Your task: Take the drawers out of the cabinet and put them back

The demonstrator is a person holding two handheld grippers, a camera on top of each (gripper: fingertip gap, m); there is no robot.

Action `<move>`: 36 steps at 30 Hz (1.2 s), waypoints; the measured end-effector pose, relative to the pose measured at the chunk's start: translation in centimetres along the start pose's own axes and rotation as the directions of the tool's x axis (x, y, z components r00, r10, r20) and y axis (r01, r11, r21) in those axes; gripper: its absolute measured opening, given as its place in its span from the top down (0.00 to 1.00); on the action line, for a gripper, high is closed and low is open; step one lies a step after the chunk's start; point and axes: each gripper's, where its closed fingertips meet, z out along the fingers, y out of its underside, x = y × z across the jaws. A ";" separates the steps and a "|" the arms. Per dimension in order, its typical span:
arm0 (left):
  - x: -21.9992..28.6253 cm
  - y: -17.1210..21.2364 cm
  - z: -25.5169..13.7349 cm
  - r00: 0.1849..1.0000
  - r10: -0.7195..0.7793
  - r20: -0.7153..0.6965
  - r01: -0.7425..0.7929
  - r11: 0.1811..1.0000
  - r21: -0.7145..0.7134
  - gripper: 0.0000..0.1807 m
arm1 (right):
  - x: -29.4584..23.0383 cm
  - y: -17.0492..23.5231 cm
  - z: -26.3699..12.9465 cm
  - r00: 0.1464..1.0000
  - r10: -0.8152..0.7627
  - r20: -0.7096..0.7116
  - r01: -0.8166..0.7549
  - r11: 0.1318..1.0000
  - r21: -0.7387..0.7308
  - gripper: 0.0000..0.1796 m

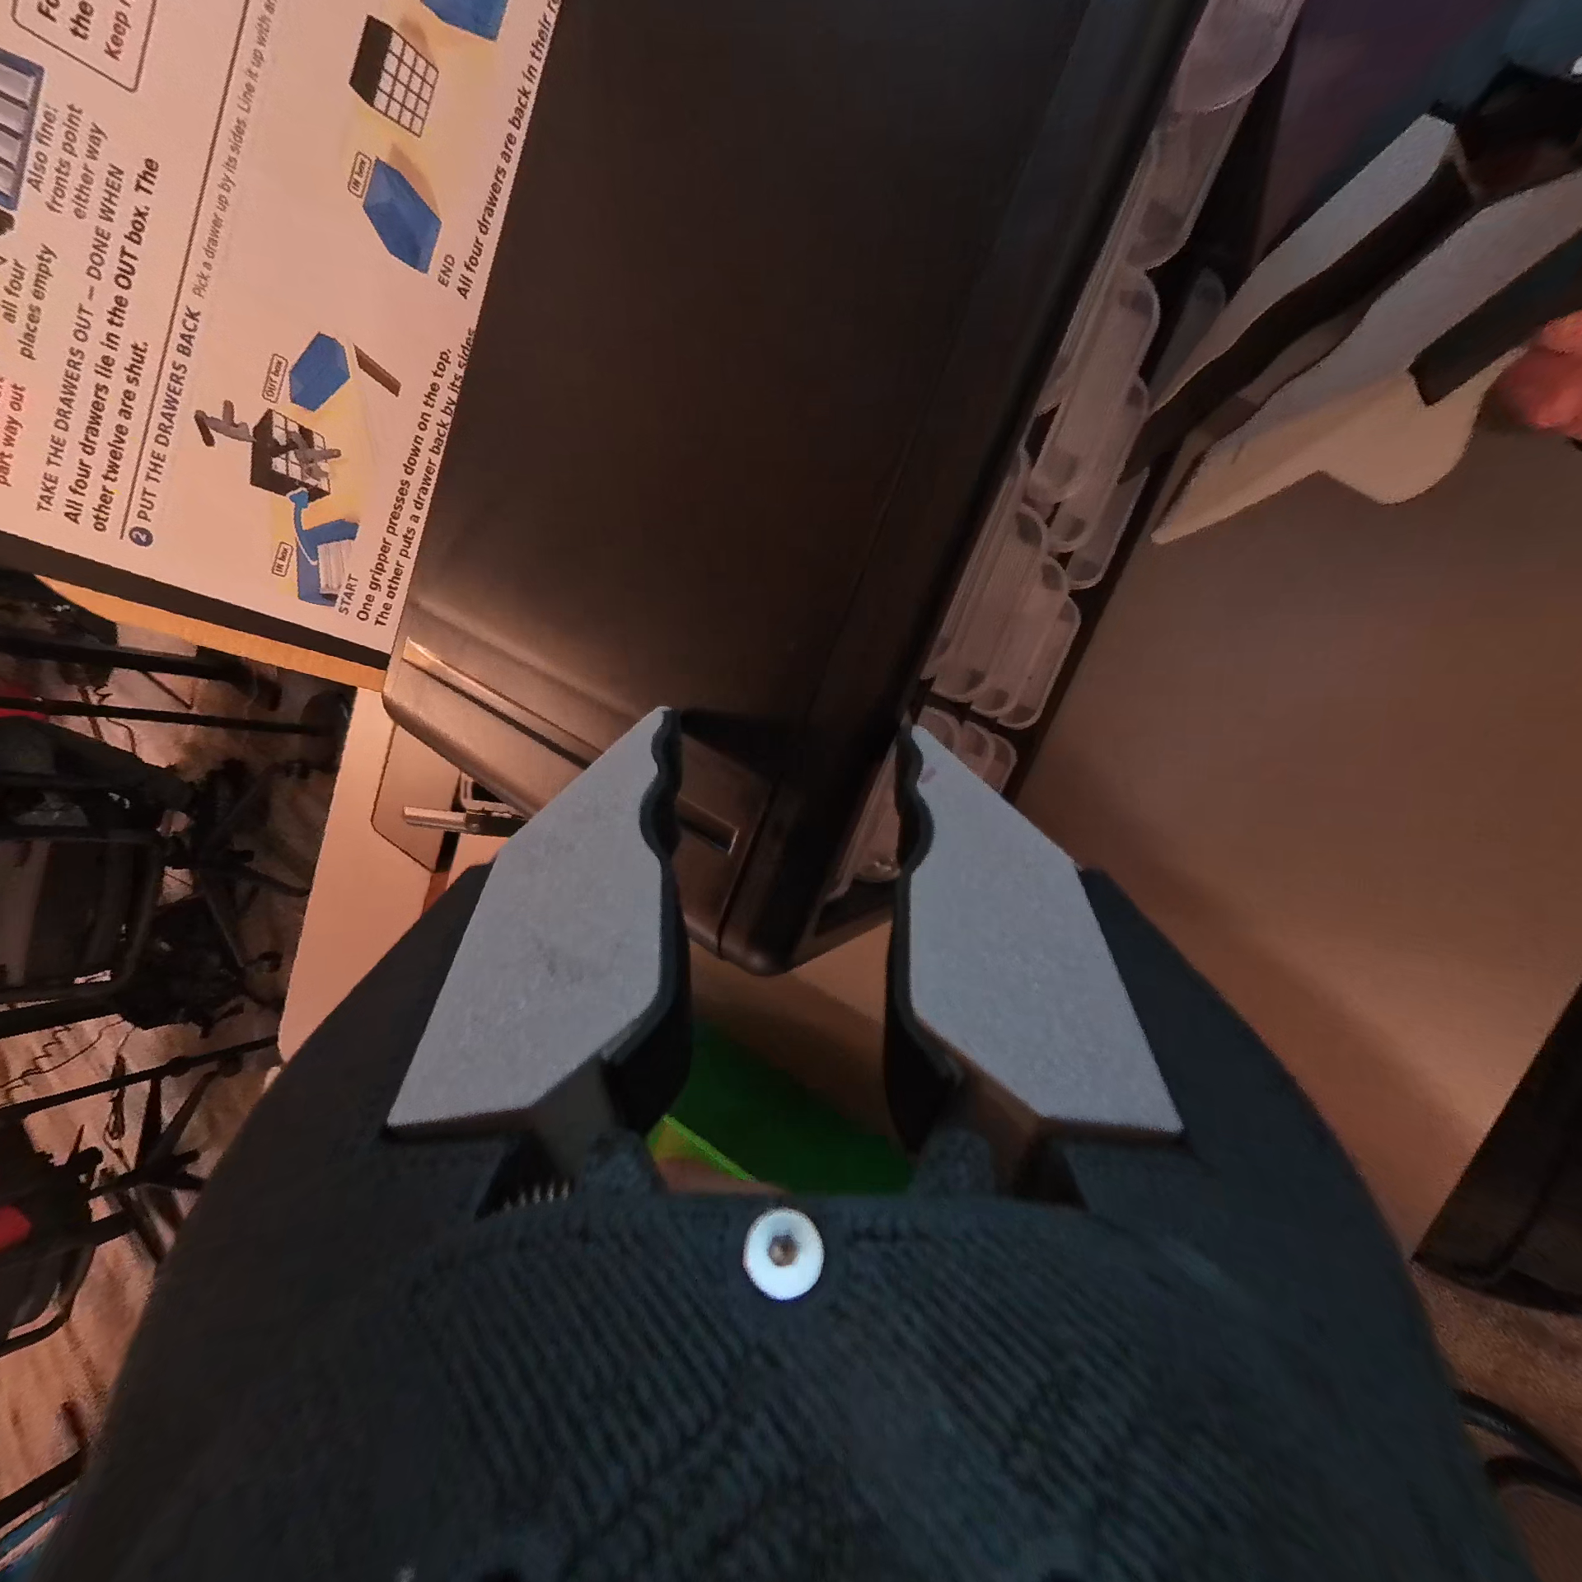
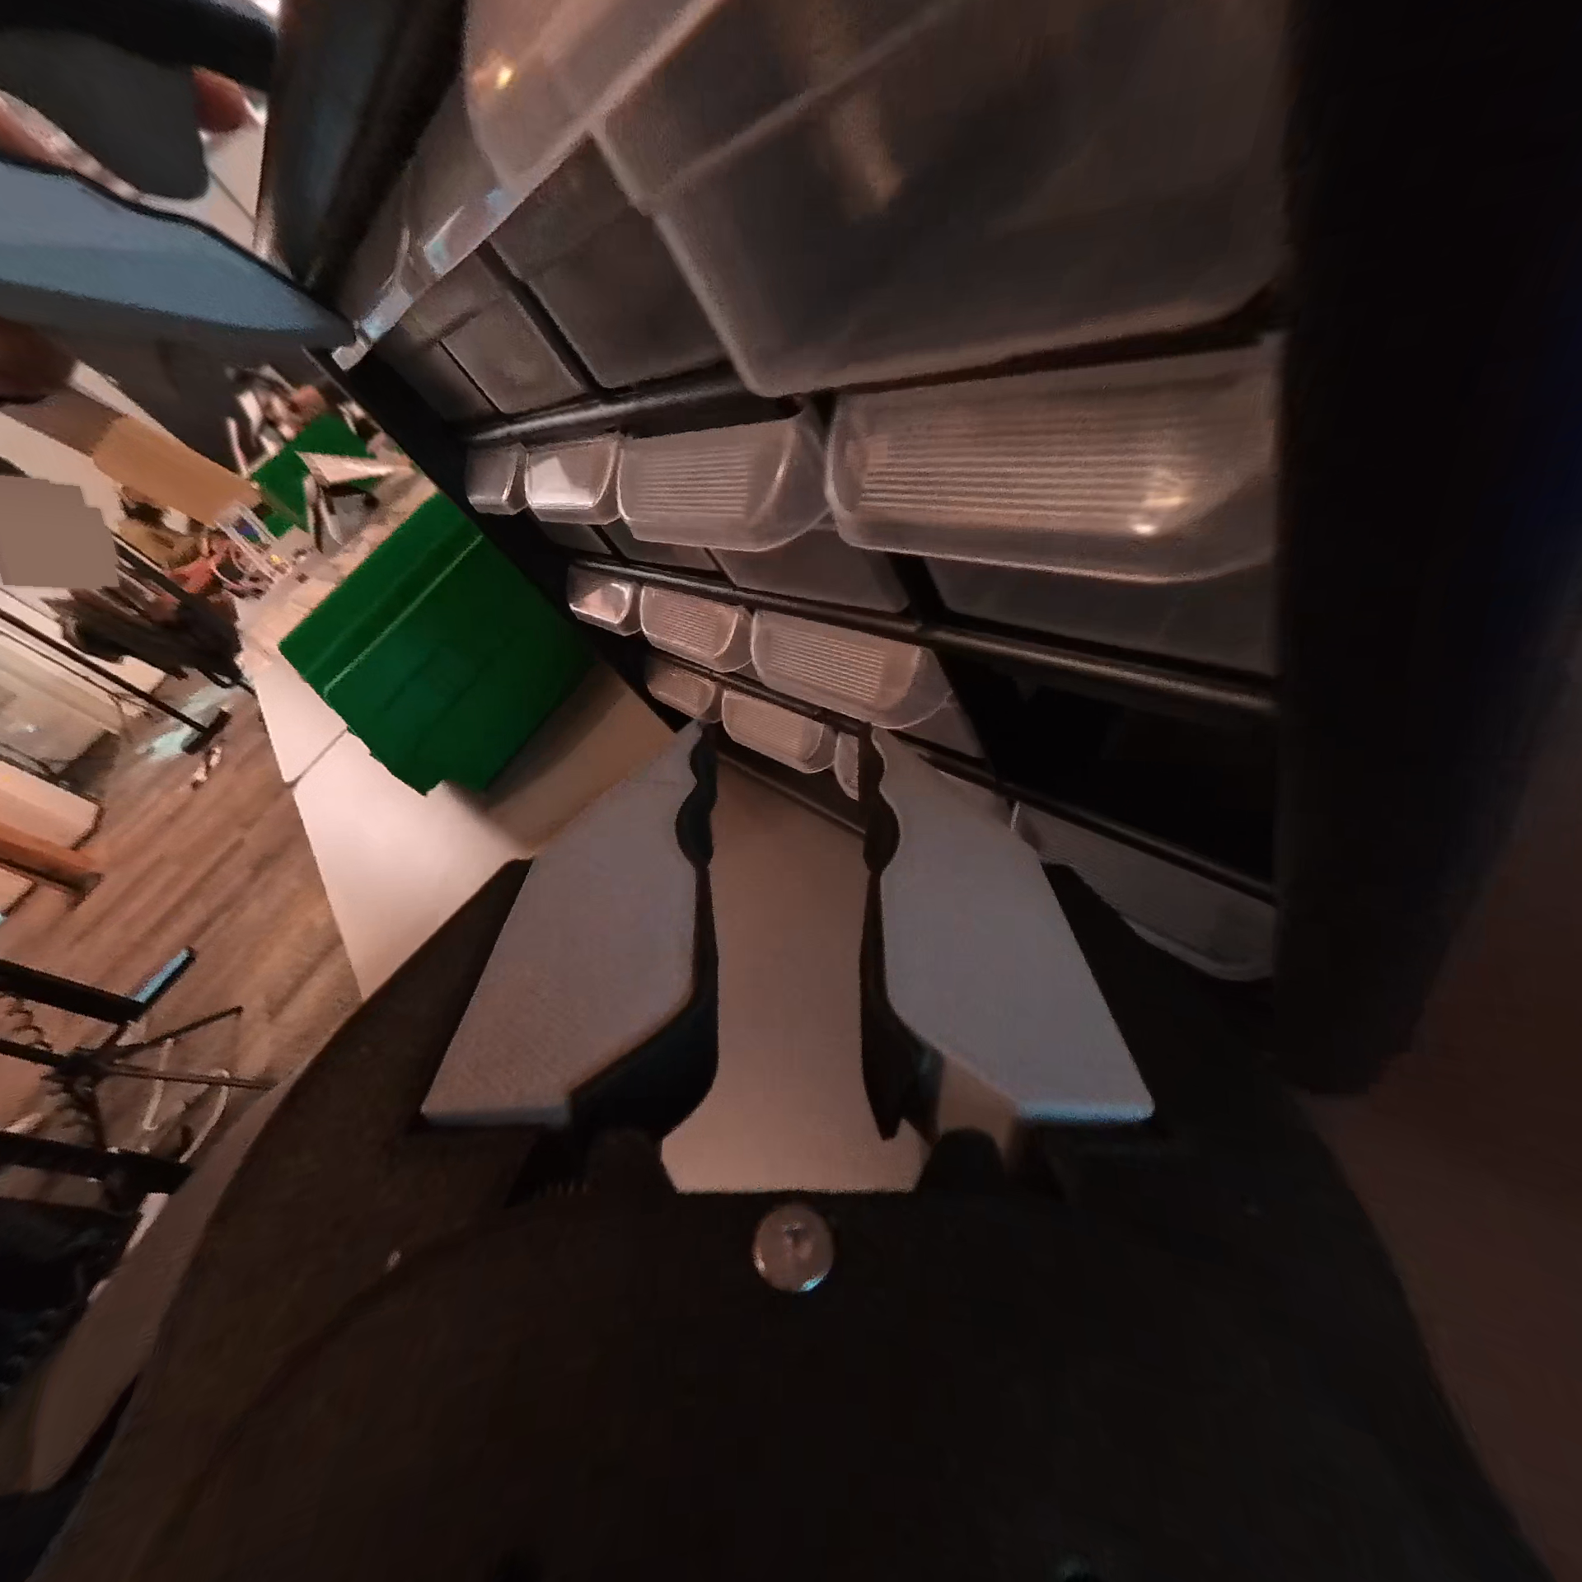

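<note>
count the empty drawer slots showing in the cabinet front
1: the empty slot is at the right end of the third row down in the cabinet, right wrist view; the blurred top row may hide more.

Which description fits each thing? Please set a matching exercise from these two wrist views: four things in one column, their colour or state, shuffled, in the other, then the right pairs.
Things
1. cabinet
2. drawers
3. bin
4. left gripper

Descriptions
A. green, on the table beside the cabinet
B. open, fingers astride the cabinet's corner
C. clear plastic with ribbed fronts
D. black, one slot in its front dark and empty

Pairs: 1-D, 2-C, 3-A, 4-B
</note>
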 end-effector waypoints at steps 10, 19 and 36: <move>0.0 0.0 0.0 1.000 0.003 0.004 -0.003 1.000 -0.011 0.73 | 0.9 -0.4 -0.5 0.998 0.056 0.017 -0.057 0.996 0.065 0.80; 0.0 0.0 0.0 1.000 0.006 0.006 -0.006 1.000 -0.019 0.73 | 0.8 -0.7 -0.1 0.980 0.166 0.109 -0.176 0.981 0.083 0.88; 0.0 0.0 0.0 1.000 0.008 0.010 -0.007 0.999 -0.034 0.73 | 0.8 -1.0 -0.2 0.935 0.304 0.182 -0.334 0.929 0.161 0.87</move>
